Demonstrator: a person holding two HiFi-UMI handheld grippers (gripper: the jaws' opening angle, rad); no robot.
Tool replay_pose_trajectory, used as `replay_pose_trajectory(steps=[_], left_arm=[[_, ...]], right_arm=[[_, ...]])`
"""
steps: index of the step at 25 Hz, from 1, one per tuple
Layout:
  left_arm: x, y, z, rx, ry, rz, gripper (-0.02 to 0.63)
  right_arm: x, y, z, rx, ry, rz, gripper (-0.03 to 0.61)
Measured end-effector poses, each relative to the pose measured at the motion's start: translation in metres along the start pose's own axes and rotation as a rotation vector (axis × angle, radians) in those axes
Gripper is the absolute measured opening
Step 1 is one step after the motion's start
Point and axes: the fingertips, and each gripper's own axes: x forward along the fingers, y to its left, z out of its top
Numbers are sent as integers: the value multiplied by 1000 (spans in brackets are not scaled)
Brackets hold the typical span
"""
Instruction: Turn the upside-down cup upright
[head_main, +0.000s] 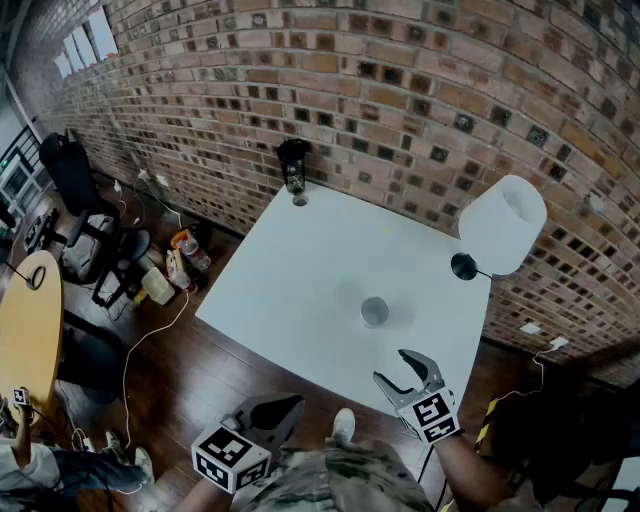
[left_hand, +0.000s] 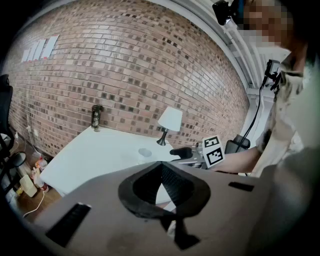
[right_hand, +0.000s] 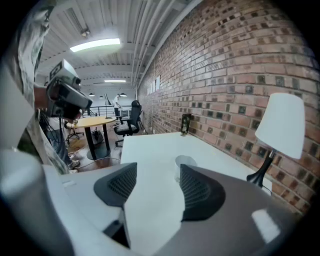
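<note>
A small pale grey cup (head_main: 375, 311) stands on the white table (head_main: 300, 290), toward its near right side. In the right gripper view the cup (right_hand: 183, 162) shows just past the right jaw, partly hidden by it. It is faint in the left gripper view (left_hand: 145, 152). My right gripper (head_main: 393, 366) is open over the table's near edge, a short way short of the cup, with nothing between its jaws (right_hand: 157, 170). Low beside my body and off the table, my left gripper (head_main: 285, 403) has its jaw tips together and empty (left_hand: 161, 167).
A white-shaded lamp (head_main: 502, 225) on a black base (head_main: 463, 266) stands at the table's right corner. A dark bottle-like object (head_main: 293, 165) sits at the far corner against the brick wall. On the floor at left are a round wooden table (head_main: 30, 325), chairs, bags and cables.
</note>
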Motion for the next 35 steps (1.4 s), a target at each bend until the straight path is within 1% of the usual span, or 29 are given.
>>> replay_pose_trajectory(steps=[3, 5, 7, 10, 13, 17, 20, 22, 26, 28, 32, 33, 35], left_arm=[[19, 14, 20, 36, 2, -12, 6], [29, 27, 28, 34, 5, -25, 6], [36, 38, 33, 35, 17, -52, 6], [45, 55, 41, 69, 47, -86, 6], [50, 78, 52, 88, 63, -106, 6], [56, 106, 58, 81, 71, -123, 6], [61, 120, 60, 72, 76, -140, 6], [62, 129, 62, 65, 74, -147, 6], [59, 149, 61, 58, 69, -158, 6], [54, 158, 60, 49, 68, -159, 6], [47, 176, 60, 14, 53, -145, 6], [45, 182, 61, 4, 48, -139, 6], [41, 193, 59, -11, 41, -128, 6]], right_arm=[[35, -32, -10, 3, 36, -12, 299], [59, -50, -20, -10, 73, -20, 316], [83, -63, -31, -19, 113, -28, 327], [110, -78, -47, -8, 156, -42, 344], [127, -87, -53, 14, 171, -51, 351], [141, -88, -51, 9, 173, -53, 353], [144, -90, -44, -8, 173, -66, 328], [147, -89, -40, -44, 201, -61, 322], [162, -84, -30, -153, 291, -51, 321], [174, -80, -21, -181, 319, -38, 321], [203, -72, -12, -245, 386, 8, 316], [211, -68, -13, -270, 408, 23, 303], [225, -61, -19, -319, 458, 53, 301]])
